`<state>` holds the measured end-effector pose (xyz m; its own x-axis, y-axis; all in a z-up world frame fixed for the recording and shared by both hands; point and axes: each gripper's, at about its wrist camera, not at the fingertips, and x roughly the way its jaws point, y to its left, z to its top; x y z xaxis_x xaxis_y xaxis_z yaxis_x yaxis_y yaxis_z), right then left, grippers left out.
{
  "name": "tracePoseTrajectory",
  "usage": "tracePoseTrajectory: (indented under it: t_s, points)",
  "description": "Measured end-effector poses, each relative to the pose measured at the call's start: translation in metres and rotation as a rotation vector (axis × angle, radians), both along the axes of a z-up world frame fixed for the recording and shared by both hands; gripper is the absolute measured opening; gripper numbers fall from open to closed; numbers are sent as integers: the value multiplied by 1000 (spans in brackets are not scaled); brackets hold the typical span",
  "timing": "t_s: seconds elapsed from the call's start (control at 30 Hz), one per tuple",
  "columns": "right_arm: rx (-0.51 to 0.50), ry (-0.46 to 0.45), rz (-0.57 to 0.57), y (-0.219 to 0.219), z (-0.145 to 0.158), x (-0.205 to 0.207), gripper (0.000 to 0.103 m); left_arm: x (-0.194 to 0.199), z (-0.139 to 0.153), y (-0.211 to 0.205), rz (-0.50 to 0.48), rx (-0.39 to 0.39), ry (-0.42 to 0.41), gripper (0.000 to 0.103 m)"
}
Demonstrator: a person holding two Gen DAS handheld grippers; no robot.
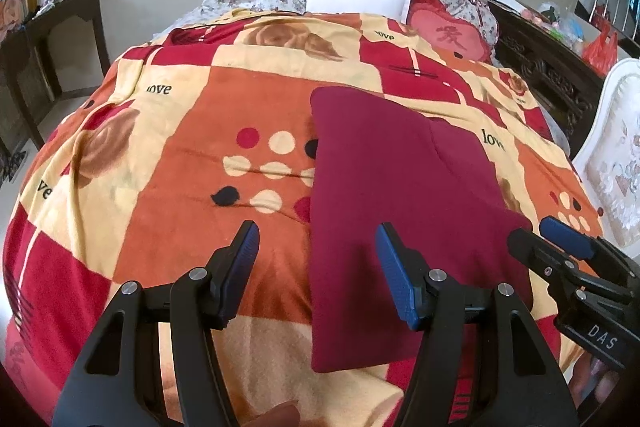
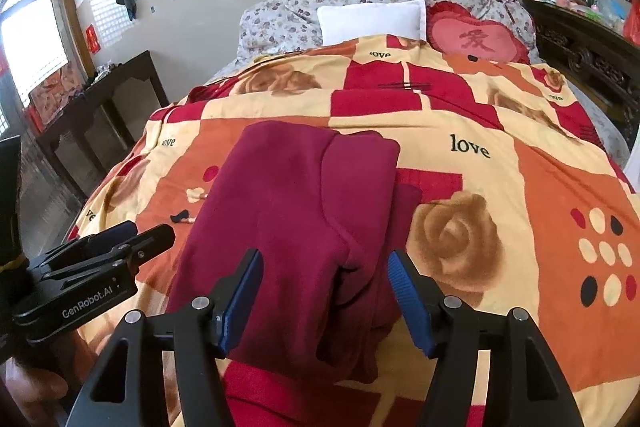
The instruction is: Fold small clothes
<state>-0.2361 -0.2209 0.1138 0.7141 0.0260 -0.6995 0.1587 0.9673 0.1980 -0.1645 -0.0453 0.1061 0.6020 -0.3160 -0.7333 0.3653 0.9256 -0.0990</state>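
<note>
While the maroon garment (image 1: pixel 404 187) lies part-folded on the bed (image 1: pixel 160 155) at frame centre, your left hand-held gripper (image 1: pixel 318 259) and right hand-held gripper (image 2: pixel 326 287) hover wide open, empty; next, pinch its near edge.

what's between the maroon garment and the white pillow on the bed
Only the patterned blanket, with its "love" print and rose squares, runs from the maroon garment up to the white pillow. Nothing else lies there, as the right wrist view shows.
</note>
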Motion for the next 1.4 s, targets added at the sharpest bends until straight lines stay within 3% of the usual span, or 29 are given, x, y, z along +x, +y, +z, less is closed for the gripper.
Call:
tracePoseTrajectory:
  t_s: [1.4]
  points:
    - [14, 32, -3, 1, -8, 8, 63, 5, -10, -9, -14, 28, 16, 60]
